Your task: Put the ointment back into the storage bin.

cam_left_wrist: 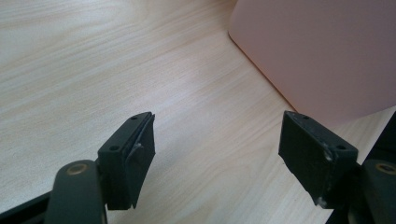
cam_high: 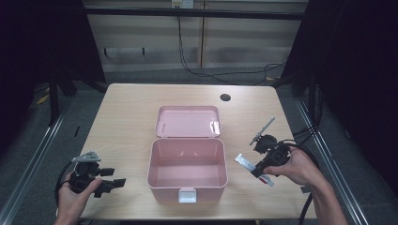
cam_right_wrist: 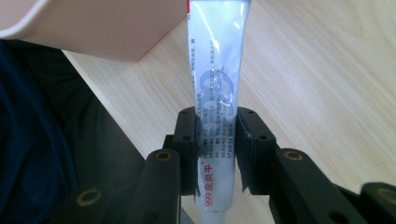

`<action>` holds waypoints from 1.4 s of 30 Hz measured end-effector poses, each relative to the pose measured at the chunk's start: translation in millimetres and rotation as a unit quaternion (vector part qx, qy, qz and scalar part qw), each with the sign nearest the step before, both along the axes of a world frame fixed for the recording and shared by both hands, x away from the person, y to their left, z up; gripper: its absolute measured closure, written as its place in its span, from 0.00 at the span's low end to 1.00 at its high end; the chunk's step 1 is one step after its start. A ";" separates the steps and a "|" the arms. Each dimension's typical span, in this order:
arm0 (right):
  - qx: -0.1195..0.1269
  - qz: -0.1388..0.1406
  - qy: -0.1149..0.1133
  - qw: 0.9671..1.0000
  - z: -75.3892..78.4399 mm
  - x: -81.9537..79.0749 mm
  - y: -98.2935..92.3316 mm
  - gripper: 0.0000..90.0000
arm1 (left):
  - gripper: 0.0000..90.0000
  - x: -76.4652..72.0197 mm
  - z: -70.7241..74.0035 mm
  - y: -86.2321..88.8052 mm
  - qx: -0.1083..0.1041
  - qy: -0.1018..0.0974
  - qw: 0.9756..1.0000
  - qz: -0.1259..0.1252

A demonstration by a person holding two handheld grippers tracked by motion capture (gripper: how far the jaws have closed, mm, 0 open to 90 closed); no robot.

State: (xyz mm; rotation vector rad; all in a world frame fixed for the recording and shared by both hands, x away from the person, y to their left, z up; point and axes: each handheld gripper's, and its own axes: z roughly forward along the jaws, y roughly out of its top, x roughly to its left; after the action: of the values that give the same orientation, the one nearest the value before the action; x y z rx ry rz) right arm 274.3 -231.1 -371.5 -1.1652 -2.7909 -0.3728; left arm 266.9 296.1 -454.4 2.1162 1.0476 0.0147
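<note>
Open pink plastic box (cam_high: 187,164) sits mid-table, lid laid back. White printed ointment tube (cam_right_wrist: 215,93) is clamped in right gripper (cam_high: 265,164), just right of the box wall. Left gripper (cam_high: 109,183) is held spread and empty left of the box, bare wooden table (cam_high: 126,117) between.

The right gripper (cam_right_wrist: 217,149) clamps its 2 black jaws on a white ointment tube (cam_right_wrist: 217,88) above the wooden table (cam_right_wrist: 317,70), beside the pink box (cam_right_wrist: 102,28).
</note>
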 end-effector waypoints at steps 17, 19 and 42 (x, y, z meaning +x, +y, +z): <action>-0.006 0.020 -0.004 1.000 32.7 0.4 6.1 0.79 | 0.30 0.2 -0.3 0.6 -0.002 0.001 1.000 0.000; -0.009 0.022 -0.005 1.000 36.7 0.8 8.0 0.79 | 0.30 0.2 -0.2 0.5 -0.002 0.002 1.000 -0.001; -0.009 0.082 -0.028 0.996 66.9 6.5 48.6 0.80 | 0.29 0.1 1.0 2.4 -0.006 -0.002 1.000 0.003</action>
State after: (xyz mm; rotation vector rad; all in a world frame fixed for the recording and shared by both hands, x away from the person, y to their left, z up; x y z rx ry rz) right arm 280.8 -182.5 -304.7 -0.9349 -2.9164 -0.3714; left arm 267.0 298.5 -453.4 2.1027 1.0487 0.0156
